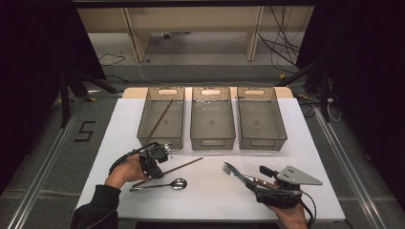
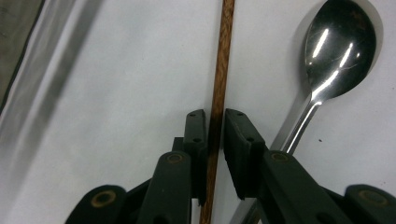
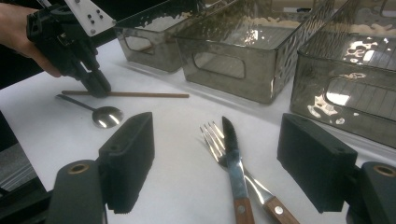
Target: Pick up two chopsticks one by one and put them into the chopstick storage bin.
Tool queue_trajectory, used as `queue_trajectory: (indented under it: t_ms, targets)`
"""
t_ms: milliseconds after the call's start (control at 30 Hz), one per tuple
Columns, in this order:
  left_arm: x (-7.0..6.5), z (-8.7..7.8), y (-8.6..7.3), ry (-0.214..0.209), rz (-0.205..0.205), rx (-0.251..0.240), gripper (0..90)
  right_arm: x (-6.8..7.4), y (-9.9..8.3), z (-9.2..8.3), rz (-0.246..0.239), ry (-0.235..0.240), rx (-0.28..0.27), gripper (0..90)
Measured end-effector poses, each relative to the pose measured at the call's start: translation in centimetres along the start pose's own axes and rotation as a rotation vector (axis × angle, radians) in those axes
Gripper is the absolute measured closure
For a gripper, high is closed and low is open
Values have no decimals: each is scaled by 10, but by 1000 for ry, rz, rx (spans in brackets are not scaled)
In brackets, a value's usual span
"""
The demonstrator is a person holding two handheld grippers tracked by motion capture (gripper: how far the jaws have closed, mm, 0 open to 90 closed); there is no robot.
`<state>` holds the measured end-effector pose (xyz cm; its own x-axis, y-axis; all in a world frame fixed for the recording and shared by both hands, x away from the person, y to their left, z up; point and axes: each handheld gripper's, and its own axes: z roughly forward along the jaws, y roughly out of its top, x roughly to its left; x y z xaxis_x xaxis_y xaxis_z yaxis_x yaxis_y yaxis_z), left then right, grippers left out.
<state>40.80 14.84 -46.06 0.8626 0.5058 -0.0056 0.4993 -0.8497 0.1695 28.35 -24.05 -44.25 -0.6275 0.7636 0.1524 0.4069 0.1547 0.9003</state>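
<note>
White counter (image 1: pixel 210 191) under everything. Three smoky plastic bins (image 1: pixel 212 119) in a row along the far side, one chopstick (image 1: pixel 160 118) inside the leftmost. Left claw (image 1: pixel 155 171) down on the counter near the front left, jaws drawn narrow around a brown chopstick (image 2: pixel 219 93), pads against it or very nearly so. Right claw (image 3: pixel 215 163) wide apart, nothing between, low at the front right. Fork (image 3: pixel 215 140) and wood-handled knife (image 3: pixel 232 154) flat and crossed just ahead of it. Spoon (image 2: pixel 338 51) just beside the clamped chopstick, bowl up.
</note>
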Motion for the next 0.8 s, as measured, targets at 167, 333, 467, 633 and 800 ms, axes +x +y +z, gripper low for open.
queue_trajectory:
  t_ms: [167,333,467,633,800]
  targets:
    - [0,0,0,-5,38,3,835,0,0,0,0,1,1,281]
    - [-1,-1,-1,3,56,-6,841,0,0,0,0,2,1,281]
    - [-2,-6,-2,17,71,-20,843,0,0,0,0,2,2,281]
    - [-6,-19,-2,37,93,-47,843,0,0,0,0,2,3,281]
    - [-8,-38,-4,45,93,-116,843,0,0,0,1,3,2,281]
